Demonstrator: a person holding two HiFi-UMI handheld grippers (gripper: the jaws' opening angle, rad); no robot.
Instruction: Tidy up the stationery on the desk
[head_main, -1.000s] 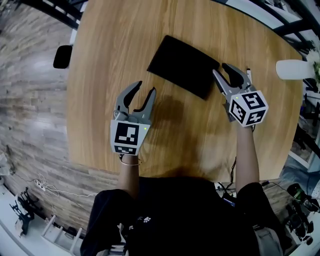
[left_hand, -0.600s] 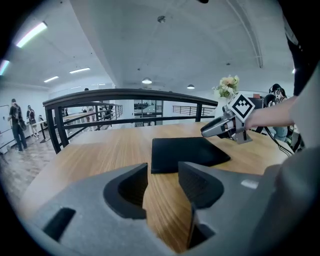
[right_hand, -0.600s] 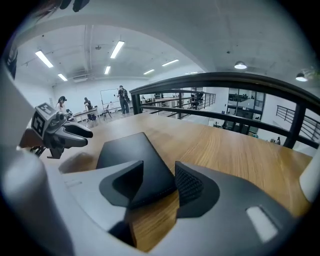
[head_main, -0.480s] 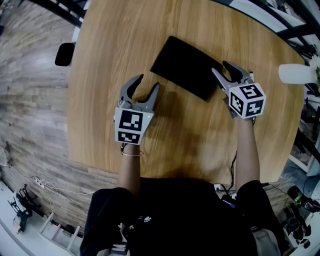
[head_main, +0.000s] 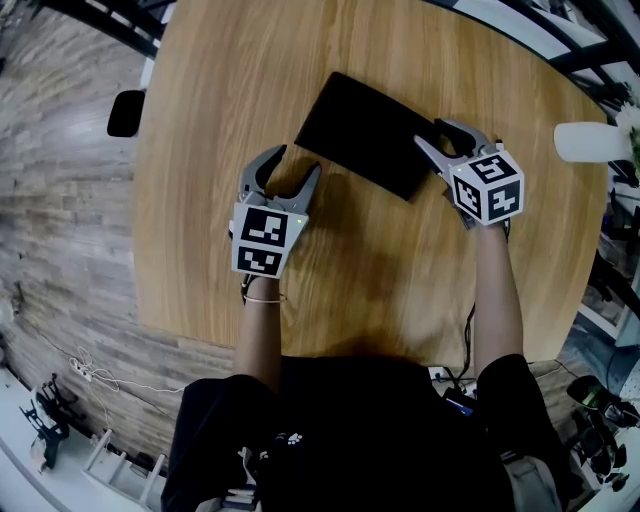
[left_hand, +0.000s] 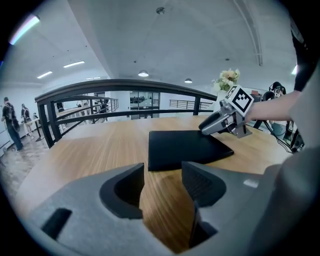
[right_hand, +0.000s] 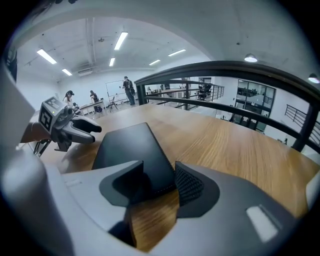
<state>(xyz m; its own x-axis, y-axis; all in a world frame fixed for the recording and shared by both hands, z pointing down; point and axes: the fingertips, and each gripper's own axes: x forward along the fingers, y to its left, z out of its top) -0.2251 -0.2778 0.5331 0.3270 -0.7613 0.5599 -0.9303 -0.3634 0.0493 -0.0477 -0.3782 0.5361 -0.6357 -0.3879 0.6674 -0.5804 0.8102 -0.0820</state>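
Black flat rectangular case (head_main: 366, 135), stitched edge

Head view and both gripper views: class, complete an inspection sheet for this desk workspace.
Surface: round wooden desk.
Job's things: one black case, lying flat.
Clutter: white vase at the desk's right edge.
Grippers: left gripper has jaws open, just been opening, over wood with nothing between them; right gripper has jaws open, just been opening, with the case's corner between them.
Cables: loose cables on the floor, lower left.
Surroundings: black railing; people far off.
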